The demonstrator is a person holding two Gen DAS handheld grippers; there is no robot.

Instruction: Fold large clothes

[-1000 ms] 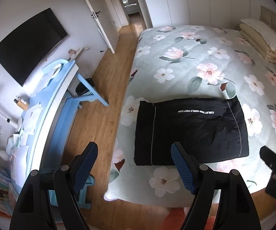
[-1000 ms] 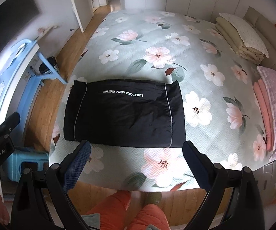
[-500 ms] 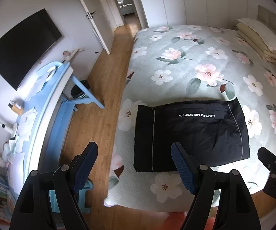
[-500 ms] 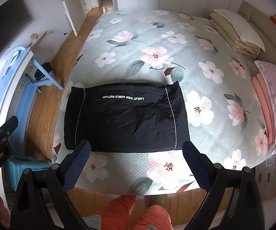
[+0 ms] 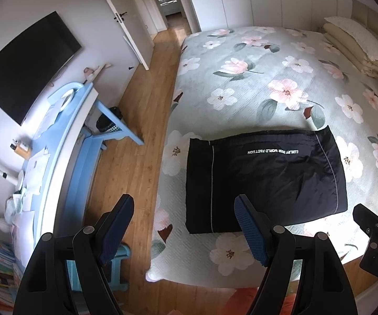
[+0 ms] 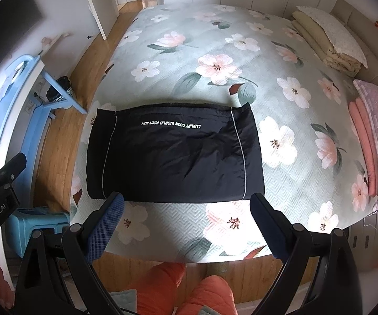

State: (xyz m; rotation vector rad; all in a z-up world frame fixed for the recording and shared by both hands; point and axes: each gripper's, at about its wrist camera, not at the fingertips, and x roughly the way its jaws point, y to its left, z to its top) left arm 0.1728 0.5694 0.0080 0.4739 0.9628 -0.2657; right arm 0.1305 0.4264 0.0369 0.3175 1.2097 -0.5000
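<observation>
Garment x1, black, folded on bed | L gripper + R gripper: 2, both released, empty

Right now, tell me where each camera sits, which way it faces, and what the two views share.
Left wrist: sits on the left gripper, tilted down over the bed's near left corner toward the folded black garment; its own open jaws and the right gripper's edge show.
Right wrist: sits on the right gripper, tilted steeply down at the garment's near edge; its open jaws, the person's orange trouser legs and the left gripper's edge show.
Shared: garment, floral bed, blue desk.
</observation>
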